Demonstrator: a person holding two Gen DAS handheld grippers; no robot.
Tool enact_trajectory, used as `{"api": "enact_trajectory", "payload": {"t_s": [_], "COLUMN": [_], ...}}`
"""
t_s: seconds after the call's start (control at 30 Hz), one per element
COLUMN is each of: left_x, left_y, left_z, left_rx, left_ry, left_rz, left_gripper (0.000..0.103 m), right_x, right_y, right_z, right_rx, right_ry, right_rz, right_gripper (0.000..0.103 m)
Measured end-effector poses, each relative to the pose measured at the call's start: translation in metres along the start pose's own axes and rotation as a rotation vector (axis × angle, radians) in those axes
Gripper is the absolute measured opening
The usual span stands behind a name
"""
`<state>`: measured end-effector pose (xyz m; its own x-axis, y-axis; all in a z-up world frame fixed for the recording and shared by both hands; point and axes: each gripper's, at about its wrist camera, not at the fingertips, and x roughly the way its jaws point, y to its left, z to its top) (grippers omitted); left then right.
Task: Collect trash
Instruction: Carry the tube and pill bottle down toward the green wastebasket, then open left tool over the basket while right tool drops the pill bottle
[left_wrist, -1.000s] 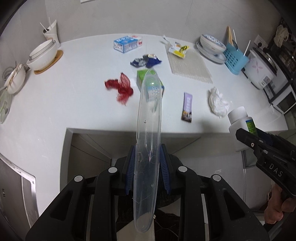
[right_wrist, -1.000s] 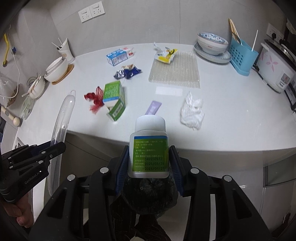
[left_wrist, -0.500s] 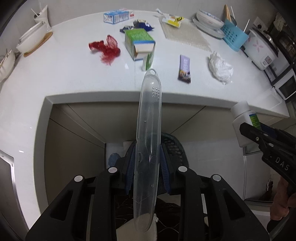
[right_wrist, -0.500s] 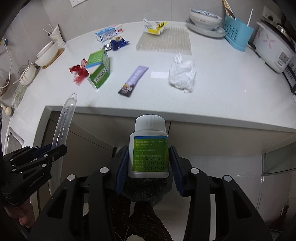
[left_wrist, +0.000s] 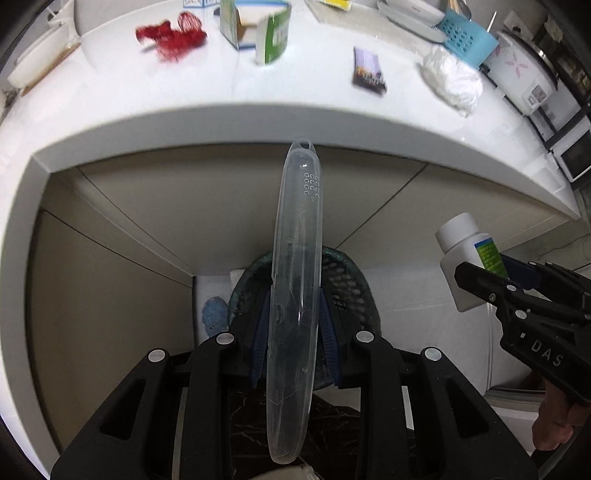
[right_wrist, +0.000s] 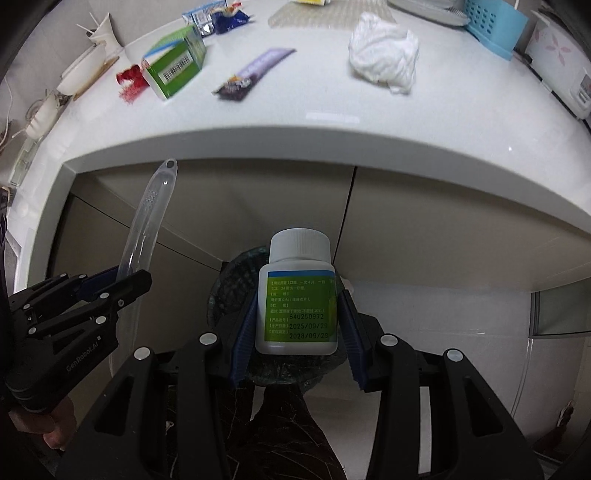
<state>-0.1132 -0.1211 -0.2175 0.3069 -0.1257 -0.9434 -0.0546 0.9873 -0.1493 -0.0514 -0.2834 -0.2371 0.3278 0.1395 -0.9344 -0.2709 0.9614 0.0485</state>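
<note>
A dark mesh waste basket (left_wrist: 347, 280) stands on the floor below the tabletop (right_wrist: 443, 122), directly under both grippers; its contents cannot be made out. A white pill bottle (right_wrist: 299, 295) with a green label and a white cap in place is closed; what it holds cannot be seen. A long clear plastic case (left_wrist: 295, 280) with vent holes near its far end looks empty. On the tabletop a green carton (right_wrist: 175, 66) lies on its side with a flap open. A blue slotted utensil holder (right_wrist: 491, 27) stands at the far right beside a rice cooker (left_wrist: 524, 77).

Loose items lie on the tabletop: red netting (left_wrist: 170, 35), a purple snack wrapper (right_wrist: 255, 72), a crumpled white tissue (right_wrist: 384, 62) and a blue wrapper (right_wrist: 231, 18) farther back. The tabletop's front edge and the beige cabinet fronts (right_wrist: 424, 221) rise just behind the basket.

The left gripper (left_wrist: 293, 330) has its jaws drawn narrow, pads pressed on either side of the clear case, which stands up well beyond them, above the basket. The right gripper (right_wrist: 297, 332) has its jaws part open around the pill bottle, pads against its sides, held cap-forward over the basket. A hand (left_wrist: 554, 421) shows at the right gripper's grip.
</note>
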Motion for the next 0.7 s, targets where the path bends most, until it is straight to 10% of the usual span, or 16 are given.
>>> {"api": "enact_trajectory", "payload": {"t_s": [0.6,0.7], "left_x": [0.070,0.067], "left_y": [-0.020,-0.017], "left_z": [-0.027,-0.027], "left_rx": [0.031,0.027], "left_ry": [0.023,0.009], "left_rz": [-0.067,-0.061], "left_gripper": [0.028,0.044], "right_x": [0.039,0.041], "right_y": [-0.025,-0.021], "right_z": [-0.028,-0.030], "right_rx": [0.056,0.062], "right_ry": [0.071,0.074], "right_rz": [-0.038,-0.040], "right_gripper": [0.041,0.041]}}
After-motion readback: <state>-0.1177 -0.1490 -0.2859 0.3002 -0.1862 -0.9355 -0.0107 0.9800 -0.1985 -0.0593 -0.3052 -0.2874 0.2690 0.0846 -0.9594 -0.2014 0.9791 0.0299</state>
